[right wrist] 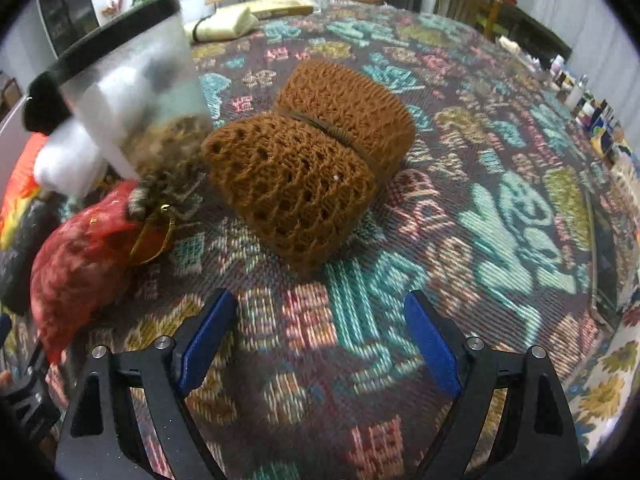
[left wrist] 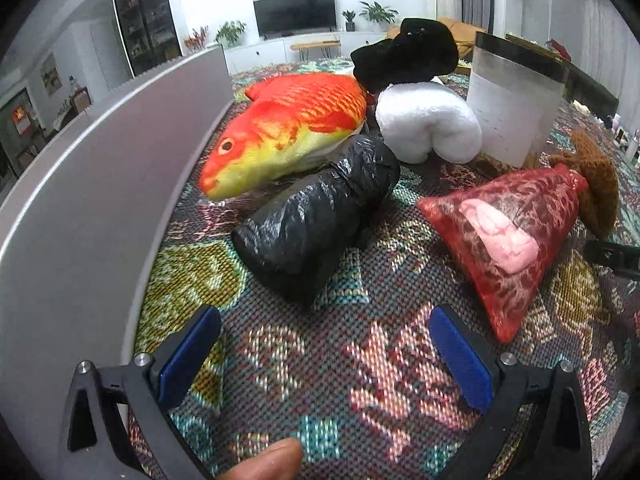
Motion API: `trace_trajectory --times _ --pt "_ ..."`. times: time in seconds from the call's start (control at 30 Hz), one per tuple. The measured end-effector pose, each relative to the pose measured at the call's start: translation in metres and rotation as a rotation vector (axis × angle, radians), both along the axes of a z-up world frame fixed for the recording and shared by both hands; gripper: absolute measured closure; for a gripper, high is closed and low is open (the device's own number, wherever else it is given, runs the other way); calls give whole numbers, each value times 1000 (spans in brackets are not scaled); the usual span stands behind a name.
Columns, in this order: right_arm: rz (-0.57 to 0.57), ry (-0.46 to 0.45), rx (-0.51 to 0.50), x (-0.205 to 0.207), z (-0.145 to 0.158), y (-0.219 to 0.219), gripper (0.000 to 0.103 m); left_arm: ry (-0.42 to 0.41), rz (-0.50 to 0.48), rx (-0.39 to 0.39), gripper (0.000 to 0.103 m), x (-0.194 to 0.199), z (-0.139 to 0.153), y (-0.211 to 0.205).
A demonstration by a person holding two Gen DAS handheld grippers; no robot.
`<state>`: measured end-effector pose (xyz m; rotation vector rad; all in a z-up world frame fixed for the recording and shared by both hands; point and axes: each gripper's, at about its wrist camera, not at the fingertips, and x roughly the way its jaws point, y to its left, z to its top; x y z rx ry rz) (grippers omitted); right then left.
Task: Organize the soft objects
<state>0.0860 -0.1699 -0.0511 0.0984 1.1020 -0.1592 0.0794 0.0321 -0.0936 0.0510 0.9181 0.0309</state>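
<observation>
On a patterned woven cloth lie several soft things. A black plastic-wrapped roll (left wrist: 316,220) lies just ahead of my left gripper (left wrist: 324,316), which is open and holds nothing. Behind the roll rest an orange plush fish (left wrist: 288,128), a white plush (left wrist: 428,124) and a black plush (left wrist: 408,54). A red mesh pouch (left wrist: 508,236) with something pink inside lies to the right. My right gripper (right wrist: 320,308) is open and empty, a short way before a brown knitted bundle (right wrist: 312,164) tied round its middle. The red pouch (right wrist: 80,264) sits at its left.
A frosted container with a black rim (left wrist: 516,100) (right wrist: 132,84) stands beside the plush toys. A grey panel (left wrist: 100,184) walls the left side. A fingertip (left wrist: 276,460) shows at the bottom edge. Small bottles (right wrist: 580,92) line the far right table edge.
</observation>
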Motion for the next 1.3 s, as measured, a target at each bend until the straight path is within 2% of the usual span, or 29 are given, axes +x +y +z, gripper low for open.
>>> trace_trajectory --times 0.07,0.2,0.3,0.37,0.47,0.6,1.3 --pt "-1 -20 -13 10 0 1 14 27 -11 -13 0 17 1 2" --pt "-17 -61 6 28 -3 -6 12 26 -27 -1 0 47 1 3" --pt "-33 -92 0 28 -3 -4 10 31 -10 -71 0 64 0 12" --pt "-43 -98 -1 30 -3 -5 10 24 -1 -60 0 69 0 11" --pt "-87 -97 -4 45 -4 -14 8 14 6 -63 0 66 -4 16" --pt "-122 -146 -27 58 -7 -20 5 12 5 -62 0 61 -5 15" --pt "-119 -150 -28 57 -6 -21 5 11 4 -63 0 59 -5 15"
